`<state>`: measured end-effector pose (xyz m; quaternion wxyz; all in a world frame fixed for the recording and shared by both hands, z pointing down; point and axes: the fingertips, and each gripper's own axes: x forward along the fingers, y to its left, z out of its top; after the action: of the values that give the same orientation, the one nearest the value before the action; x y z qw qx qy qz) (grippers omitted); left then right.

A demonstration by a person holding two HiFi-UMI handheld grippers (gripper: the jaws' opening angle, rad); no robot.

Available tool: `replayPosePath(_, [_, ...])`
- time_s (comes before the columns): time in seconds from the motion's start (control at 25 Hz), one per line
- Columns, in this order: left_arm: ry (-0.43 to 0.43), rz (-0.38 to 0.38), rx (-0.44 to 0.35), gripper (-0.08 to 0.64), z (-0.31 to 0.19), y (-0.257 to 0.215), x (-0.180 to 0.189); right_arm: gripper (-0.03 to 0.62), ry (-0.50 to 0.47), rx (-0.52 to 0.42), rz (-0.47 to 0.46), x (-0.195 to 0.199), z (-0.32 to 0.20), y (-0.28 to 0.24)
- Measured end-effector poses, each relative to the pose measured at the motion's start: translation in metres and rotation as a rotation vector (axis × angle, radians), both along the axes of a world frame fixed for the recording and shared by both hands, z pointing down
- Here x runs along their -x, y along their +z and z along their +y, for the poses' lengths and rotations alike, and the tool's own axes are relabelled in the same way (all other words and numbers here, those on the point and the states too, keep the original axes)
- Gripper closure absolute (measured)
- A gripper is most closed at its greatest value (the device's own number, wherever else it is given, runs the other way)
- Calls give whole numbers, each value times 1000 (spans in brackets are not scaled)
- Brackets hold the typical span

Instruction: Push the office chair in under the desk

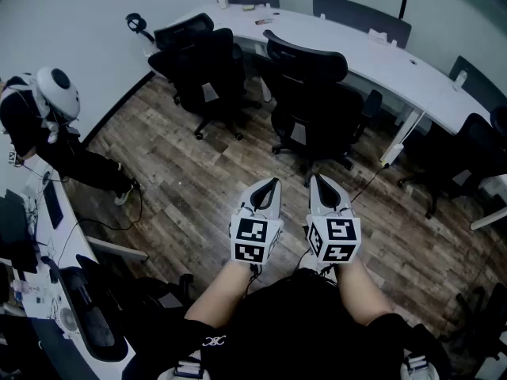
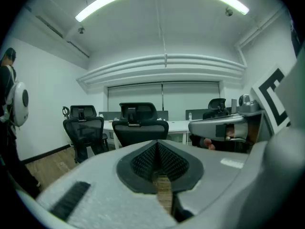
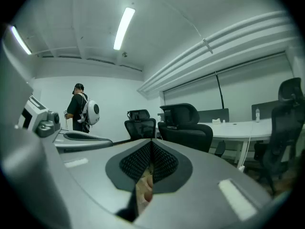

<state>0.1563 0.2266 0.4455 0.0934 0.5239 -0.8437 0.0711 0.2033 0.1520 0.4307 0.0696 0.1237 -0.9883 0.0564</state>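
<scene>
A black office chair [image 1: 311, 93] stands pulled out from the curved white desk [image 1: 372, 54], its back toward me; it also shows in the left gripper view as the chair [image 2: 140, 127] and in the right gripper view as the chair [image 3: 187, 128]. My left gripper [image 1: 271, 184] and right gripper [image 1: 319, 180] are side by side above my lap, well short of the chair, both pointing at it. Both are shut with nothing between the jaws: the left gripper [image 2: 156, 145] and the right gripper [image 3: 151, 144] have their pads pressed together.
A second black chair [image 1: 204, 63] stands left of the first by the same desk. A person with a white backpack [image 1: 47, 109] bends at the far left. A cluttered desk [image 1: 75, 291] runs along my left. More chairs [image 1: 467, 153] sit at the right. Wooden floor [image 1: 190, 188] lies between me and the chair.
</scene>
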Motion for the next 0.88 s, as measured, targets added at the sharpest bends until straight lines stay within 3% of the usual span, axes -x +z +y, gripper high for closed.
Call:
replayPosePath(0.36, [-1, -5, 5, 552, -29, 3, 18, 583, -9, 25, -11, 16, -31, 2])
replayPosePath(0.88, [-38, -24, 17, 552, -132, -4, 57, 583, -45, -1, 4, 51, -135, 3])
